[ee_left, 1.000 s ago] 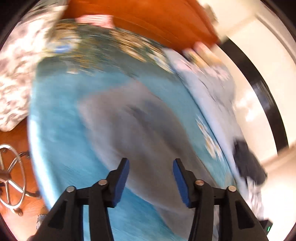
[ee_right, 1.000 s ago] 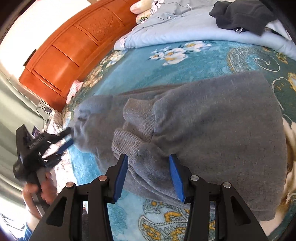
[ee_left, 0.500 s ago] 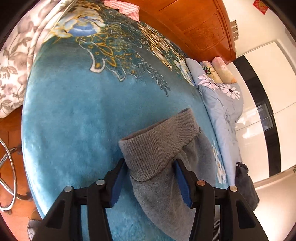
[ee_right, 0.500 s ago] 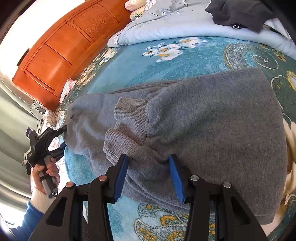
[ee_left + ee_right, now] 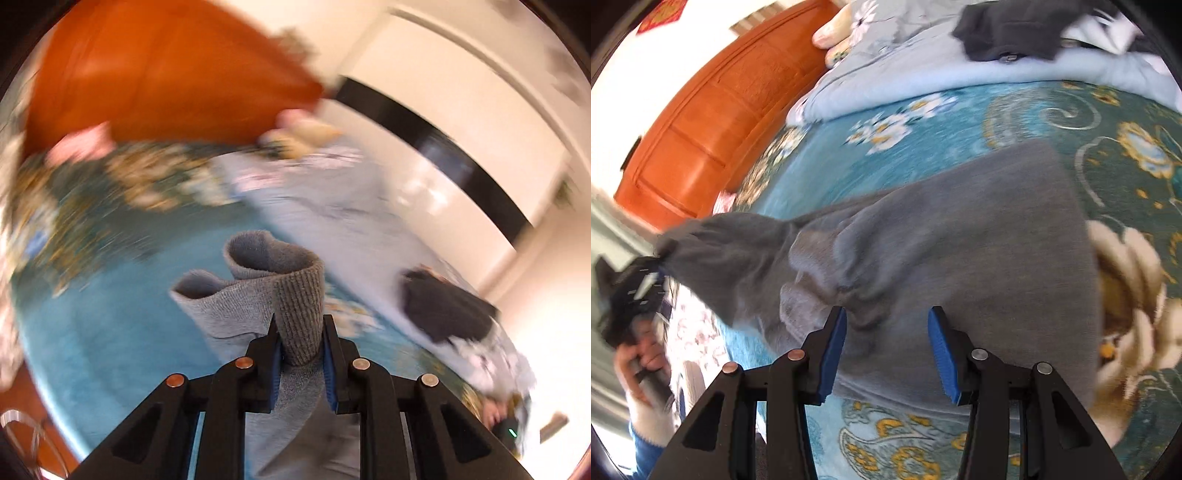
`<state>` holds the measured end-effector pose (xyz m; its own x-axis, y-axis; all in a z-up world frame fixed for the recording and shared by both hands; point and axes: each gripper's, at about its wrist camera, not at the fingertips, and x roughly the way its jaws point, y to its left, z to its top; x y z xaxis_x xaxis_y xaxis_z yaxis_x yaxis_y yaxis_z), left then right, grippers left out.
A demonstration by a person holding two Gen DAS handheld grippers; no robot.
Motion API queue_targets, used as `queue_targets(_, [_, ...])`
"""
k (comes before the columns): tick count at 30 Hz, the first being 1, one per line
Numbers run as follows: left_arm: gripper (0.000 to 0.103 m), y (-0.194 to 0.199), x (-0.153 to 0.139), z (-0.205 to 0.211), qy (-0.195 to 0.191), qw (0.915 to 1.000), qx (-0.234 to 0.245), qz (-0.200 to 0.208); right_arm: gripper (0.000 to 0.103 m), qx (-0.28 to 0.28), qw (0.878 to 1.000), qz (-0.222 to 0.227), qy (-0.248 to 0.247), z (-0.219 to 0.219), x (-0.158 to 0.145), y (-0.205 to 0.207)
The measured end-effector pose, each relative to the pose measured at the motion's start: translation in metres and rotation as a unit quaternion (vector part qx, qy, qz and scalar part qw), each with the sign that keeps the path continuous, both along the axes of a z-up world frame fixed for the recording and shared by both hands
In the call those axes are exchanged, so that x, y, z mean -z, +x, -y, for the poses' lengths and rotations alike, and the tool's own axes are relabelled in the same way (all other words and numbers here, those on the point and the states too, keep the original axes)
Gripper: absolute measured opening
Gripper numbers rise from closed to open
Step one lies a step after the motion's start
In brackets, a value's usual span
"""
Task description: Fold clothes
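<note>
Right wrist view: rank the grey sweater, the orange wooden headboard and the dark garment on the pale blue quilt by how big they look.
1. Grey sweater, largest.
2. Orange wooden headboard.
3. Dark garment, smallest.
The sweater lies nearest the camera, so true sizes stay unsure.

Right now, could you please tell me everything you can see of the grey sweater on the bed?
The grey sweater is a soft knit with ribbed cuffs, lying mostly flat on the teal floral blanket. One ribbed cuff sits bunched between the pads of the left gripper, whose jaws are closing, and that sleeve is pulled up off the bed. The right gripper hovers open over its near edge.
</note>
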<state>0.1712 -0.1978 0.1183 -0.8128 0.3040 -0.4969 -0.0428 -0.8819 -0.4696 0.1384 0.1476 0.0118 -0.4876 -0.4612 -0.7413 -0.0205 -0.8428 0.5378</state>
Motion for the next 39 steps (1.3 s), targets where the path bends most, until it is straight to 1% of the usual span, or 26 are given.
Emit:
queue_targets(3, [0.02, -0.001, -0.014, -0.066, -0.012, 0.9967, 0.079, -0.01, 0.047, 0.027, 1.0, -0.003, -0.015, -0.021, -0.004, 0.005])
queue_targets(5, [0.02, 0.0, -0.011, -0.11, -0.021, 0.9918, 0.126, -0.005, 0.047, 0.047, 0.999, -0.007, -0.019, -0.037, -0.008, 0.011])
queue_targets(7, [0.02, 0.001, 0.0, -0.147, -0.03, 0.9863, 0.162, 0.012, 0.047, 0.07, 0.997, -0.011, -0.022, -0.055, -0.011, 0.017])
queue_targets(10, [0.02, -0.001, 0.031, -0.195, -0.042, 0.9765, 0.204, 0.056, 0.047, 0.101, 0.994, -0.011, -0.03, -0.077, -0.013, 0.028])
queue_targets(12, [0.02, 0.004, 0.052, -0.218, -0.072, 0.9703, 0.218, 0.076, 0.047, 0.117, 0.993, -0.009, -0.033, -0.09, -0.014, 0.037])
queue_targets(14, [0.02, 0.006, 0.072, -0.234, -0.094, 0.9639, 0.23, 0.097, 0.047, 0.125, 0.991, -0.009, -0.035, -0.1, -0.014, 0.045])
queue_targets(17, [0.02, 0.016, 0.093, -0.25, -0.114, 0.9573, 0.237, 0.121, 0.047, 0.133, 0.991, -0.01, -0.03, -0.109, -0.016, 0.054])
queue_targets(21, [0.022, 0.016, 0.112, -0.259, -0.134, 0.9482, 0.245, 0.151, 0.047, 0.14, 0.989, -0.007, -0.037, -0.116, -0.013, 0.059])
queue_targets(22, [0.024, 0.017, 0.113, -0.26, -0.134, 0.9474, 0.247, 0.153, 0.047, 0.141, 0.989, -0.006, -0.039, -0.116, -0.011, 0.058])
queue_targets(23, [0.028, 0.018, 0.111, -0.259, -0.132, 0.9476, 0.249, 0.152, 0.047, 0.142, 0.989, -0.005, -0.041, -0.116, -0.01, 0.057])
queue_targets(24, [0.031, 0.019, 0.109, -0.257, -0.121, 0.9476, 0.252, 0.155, 0.047, 0.142, 0.989, -0.004, -0.043, -0.115, -0.009, 0.057])
queue_targets(26, [0.045, 0.017, 0.104, -0.25, -0.09, 0.9468, 0.26, 0.168, 0.047, 0.137, 0.99, -0.009, -0.043, -0.113, -0.011, 0.055])
queue_targets(27, [0.049, 0.017, 0.101, -0.246, -0.071, 0.9455, 0.266, 0.174, 0.047, 0.134, 0.99, -0.011, -0.043, -0.112, -0.011, 0.054])
queue_targets(28, [0.055, 0.018, 0.098, -0.24, -0.049, 0.9447, 0.272, 0.176, 0.047, 0.13, 0.99, -0.014, -0.043, -0.111, -0.012, 0.054])
queue_targets(30, [0.057, 0.02, 0.09, -0.225, -0.012, 0.9449, 0.28, 0.169, 0.047, 0.121, 0.991, -0.023, -0.049, -0.108, -0.015, 0.051])
queue_targets(31, [0.059, 0.023, 0.084, -0.214, -0.001, 0.9482, 0.276, 0.158, 0.047, 0.116, 0.992, -0.028, -0.052, -0.106, -0.017, 0.05])
queue_targets(32, [0.062, 0.024, 0.079, -0.203, 0.001, 0.9536, 0.263, 0.147, 0.047, 0.108, 0.992, -0.035, -0.052, -0.103, -0.02, 0.048])
queue_targets(34, [0.063, 0.023, 0.075, -0.178, -0.03, 0.9698, 0.201, 0.135, 0.047, 0.089, 0.993, -0.048, -0.054, -0.095, -0.024, 0.044])
queue_targets(35, [0.063, 0.021, 0.076, -0.166, -0.047, 0.9758, 0.168, 0.131, 0.047, 0.079, 0.994, -0.053, -0.055, -0.091, -0.026, 0.042])
queue_targets(36, [0.063, 0.018, 0.078, -0.154, -0.064, 0.9798, 0.135, 0.133, 0.047, 0.069, 0.994, -0.058, -0.056, -0.087, -0.027, 0.04])
queue_targets(37, [0.063, 0.014, 0.083, -0.142, -0.082, 0.9815, 0.098, 0.143, 0.047, 0.058, 0.995, -0.059, -0.054, -0.082, -0.027, 0.036])
queue_targets(38, [0.063, 0.01, 0.089, -0.131, -0.092, 0.9814, 0.069, 0.154, 0.047, 0.047, 0.996, -0.059, -0.051, -0.077, -0.027, 0.032])
queue_targets(39, [0.063, 0.008, 0.095, -0.121, -0.09, 0.9812, 0.05, 0.163, 0.047, 0.035, 0.996, -0.058, -0.05, -0.071, -0.026, 0.029])
